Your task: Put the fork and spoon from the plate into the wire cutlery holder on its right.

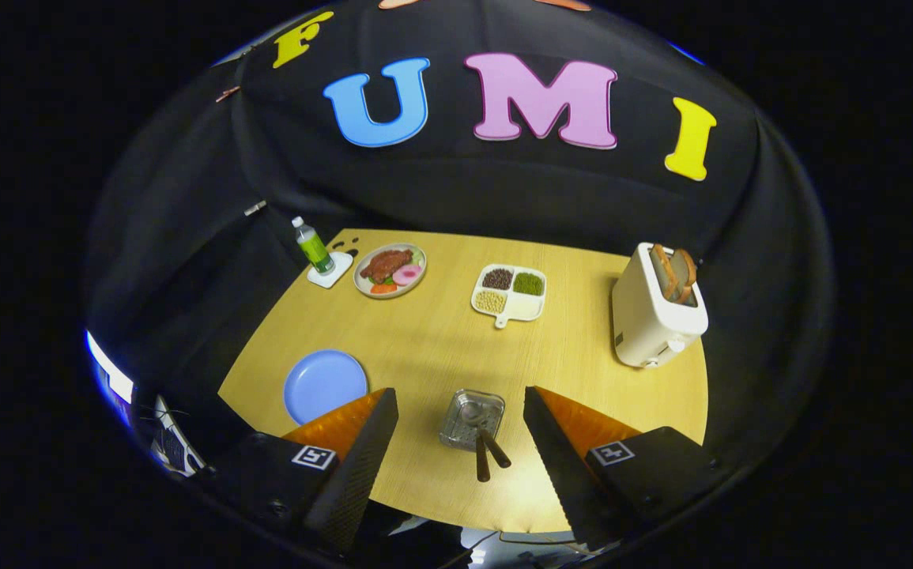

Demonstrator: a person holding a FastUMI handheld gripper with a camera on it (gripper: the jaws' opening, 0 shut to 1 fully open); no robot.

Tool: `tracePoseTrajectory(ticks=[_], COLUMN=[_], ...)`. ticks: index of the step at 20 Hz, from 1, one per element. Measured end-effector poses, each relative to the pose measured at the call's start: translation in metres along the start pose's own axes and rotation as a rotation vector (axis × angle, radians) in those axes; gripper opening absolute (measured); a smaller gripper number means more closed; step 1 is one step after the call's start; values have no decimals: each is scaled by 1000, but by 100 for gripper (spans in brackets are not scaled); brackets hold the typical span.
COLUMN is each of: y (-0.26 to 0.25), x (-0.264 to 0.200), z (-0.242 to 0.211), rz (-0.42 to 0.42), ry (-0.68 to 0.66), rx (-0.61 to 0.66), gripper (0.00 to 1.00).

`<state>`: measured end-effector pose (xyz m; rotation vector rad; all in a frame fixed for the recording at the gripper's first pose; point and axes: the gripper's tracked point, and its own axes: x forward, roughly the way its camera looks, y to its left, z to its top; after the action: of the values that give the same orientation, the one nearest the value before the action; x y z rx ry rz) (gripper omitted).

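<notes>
The claw [460, 442] is hanging wide open above the wire cutlery holder [471, 419], where two brown-handled utensils [488, 452] are standing; the blue plate [324, 385] is sitting left of the holder

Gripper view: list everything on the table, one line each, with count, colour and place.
Table: one, light wood.
Blue plate: one, bare, beside the left finger.
Wire cutlery holder: one, silver, between the fingers, right of the plate.
Utensils: two, brown handles, standing in the holder.
Food plate: one, far left.
Bottle: one, green, on a white coaster.
Divided dish: one, white, centre back.
Toaster: one, white, with bread, far right.
Gripper: one, jaws open, holding nothing.
</notes>
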<state>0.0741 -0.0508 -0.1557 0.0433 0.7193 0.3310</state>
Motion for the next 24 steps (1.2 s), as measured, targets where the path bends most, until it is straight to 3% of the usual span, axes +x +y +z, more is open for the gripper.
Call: tracePoseTrajectory(ticks=[5, 14, 24], y=[-2, -23, -43], x=[-38, -102, -121], z=[24, 37, 18], rz=[11, 48, 49], ry=[-119, -367, -492], rx=[-57, -49, -33], gripper=[100, 100, 100])
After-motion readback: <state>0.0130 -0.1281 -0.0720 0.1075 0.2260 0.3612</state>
